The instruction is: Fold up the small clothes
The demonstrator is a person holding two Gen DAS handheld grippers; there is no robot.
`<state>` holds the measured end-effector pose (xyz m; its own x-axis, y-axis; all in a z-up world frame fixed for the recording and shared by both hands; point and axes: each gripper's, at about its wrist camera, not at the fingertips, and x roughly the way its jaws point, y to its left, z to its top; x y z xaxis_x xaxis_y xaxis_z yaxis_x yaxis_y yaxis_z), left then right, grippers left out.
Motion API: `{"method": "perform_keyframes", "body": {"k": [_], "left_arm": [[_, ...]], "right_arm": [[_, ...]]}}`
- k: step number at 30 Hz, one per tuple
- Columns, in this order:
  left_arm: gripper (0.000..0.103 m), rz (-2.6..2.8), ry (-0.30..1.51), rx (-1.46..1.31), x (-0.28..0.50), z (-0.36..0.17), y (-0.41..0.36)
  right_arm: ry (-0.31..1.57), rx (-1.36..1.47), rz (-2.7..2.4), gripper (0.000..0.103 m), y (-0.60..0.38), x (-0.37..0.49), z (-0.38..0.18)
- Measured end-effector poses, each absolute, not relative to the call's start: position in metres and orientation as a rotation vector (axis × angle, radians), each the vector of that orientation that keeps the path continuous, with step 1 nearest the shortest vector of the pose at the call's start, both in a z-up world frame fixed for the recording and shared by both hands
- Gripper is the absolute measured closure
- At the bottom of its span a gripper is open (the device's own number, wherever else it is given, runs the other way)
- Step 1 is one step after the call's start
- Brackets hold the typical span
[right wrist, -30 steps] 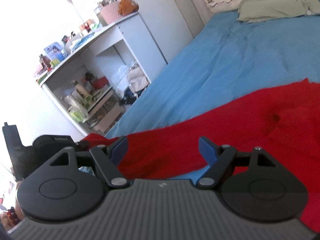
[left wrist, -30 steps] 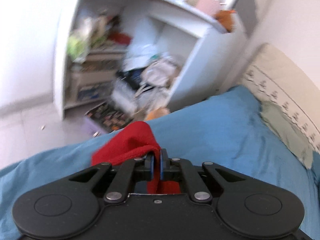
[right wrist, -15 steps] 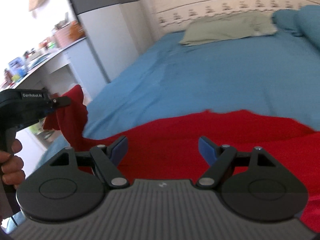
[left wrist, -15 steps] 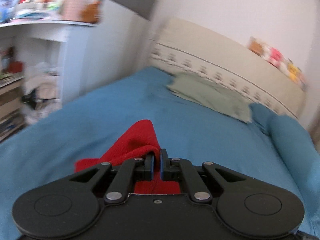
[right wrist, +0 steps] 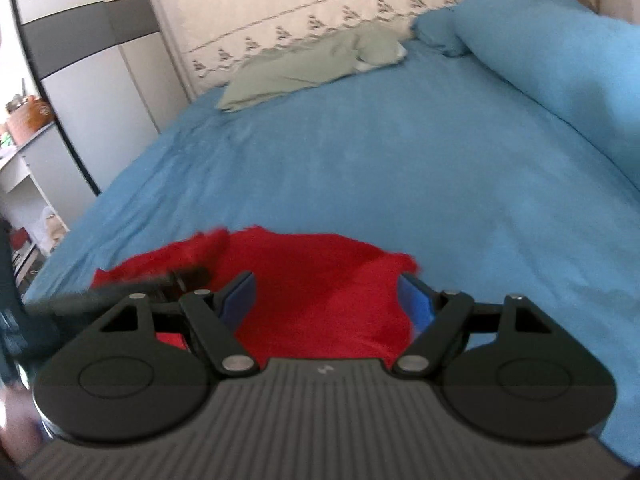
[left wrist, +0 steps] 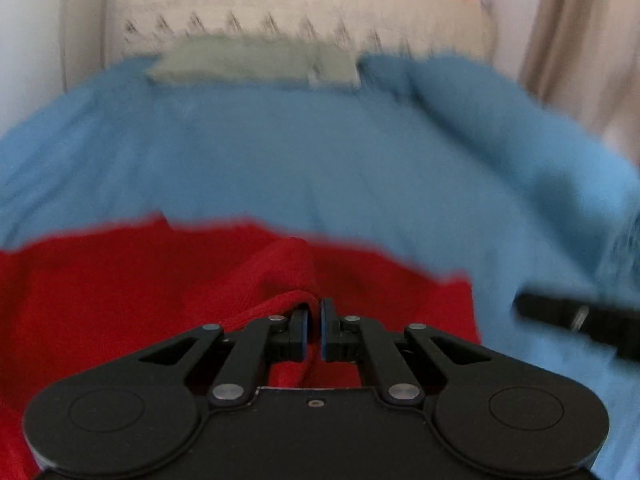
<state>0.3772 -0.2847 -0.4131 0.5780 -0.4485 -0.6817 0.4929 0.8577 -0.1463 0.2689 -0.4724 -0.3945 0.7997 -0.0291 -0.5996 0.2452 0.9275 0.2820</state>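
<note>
A red knit garment [left wrist: 120, 280] lies on the blue bed sheet [left wrist: 320, 152]. My left gripper [left wrist: 314, 320] is shut on a raised fold of the red garment, low over the rest of the cloth. In the right wrist view the red garment [right wrist: 312, 292] lies under my right gripper [right wrist: 328, 300], which is open and empty just above it. The left gripper's tips [right wrist: 188, 276] show blurred at the garment's left side. The right gripper shows as a dark blurred bar [left wrist: 580, 320] in the left wrist view.
A grey-green pillow [right wrist: 312, 64] lies at the cream headboard [right wrist: 320, 12]. A bunched blue duvet [right wrist: 560, 60] rises at the right. A wardrobe [right wrist: 100, 80] and a white desk [right wrist: 20, 160] stand to the left of the bed.
My left gripper has swung from facing the shelves round to the headboard, carrying the red fold over and down onto the garment. The right gripper has turned right and stayed open.
</note>
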Motion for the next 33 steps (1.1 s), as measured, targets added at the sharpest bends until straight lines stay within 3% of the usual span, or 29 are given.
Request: {"method": "perform_keyframes", "body": {"k": [2,3,4,6,7,14,20,26,29,33], "left_arm": [[0.089,-0.568,0.8,0.131,0.372,-0.426,-0.296],[0.067,-0.581,0.797,0.163,0.369,-0.429,-0.298],[0.037,-0.593,0.793,0.188,0.367,-0.43,-0.3],[0.015,-0.615,0.766,0.191,0.362,-0.425,-0.298],[0.012,-0.638,0.742,0.206,0.359,-0.421,-0.296],[0.011,-0.618,0.74,0.27,0.348,-0.399,-0.259],[0.011,-0.384,0.766,0.215,0.391,-0.398,-0.168],[0.011,-0.223,0.815,0.16,0.446,-0.422,-0.123],[0.011,-0.167,0.852,0.14,0.46,-0.437,-0.109],[0.011,-0.102,0.896,0.131,0.465,-0.456,-0.083]], "right_arm": [[0.639,0.367,-0.156,0.01,-0.479,0.268,-0.402],[0.642,0.375,-0.155,0.01,-0.48,0.268,-0.404],[0.643,0.384,-0.153,0.01,-0.48,0.268,-0.405],[0.642,0.401,-0.147,0.01,-0.482,0.27,-0.407],[0.641,0.407,-0.146,0.01,-0.481,0.271,-0.406],[0.635,0.337,-0.092,0.01,-0.475,0.289,-0.392],[0.638,-0.057,0.108,0.015,-0.396,0.314,-0.402],[0.666,-0.459,0.231,0.041,-0.321,0.33,-0.446],[0.672,-0.542,0.234,0.049,-0.308,0.339,-0.461],[0.661,-0.676,0.252,0.05,-0.293,0.35,-0.474]]}}
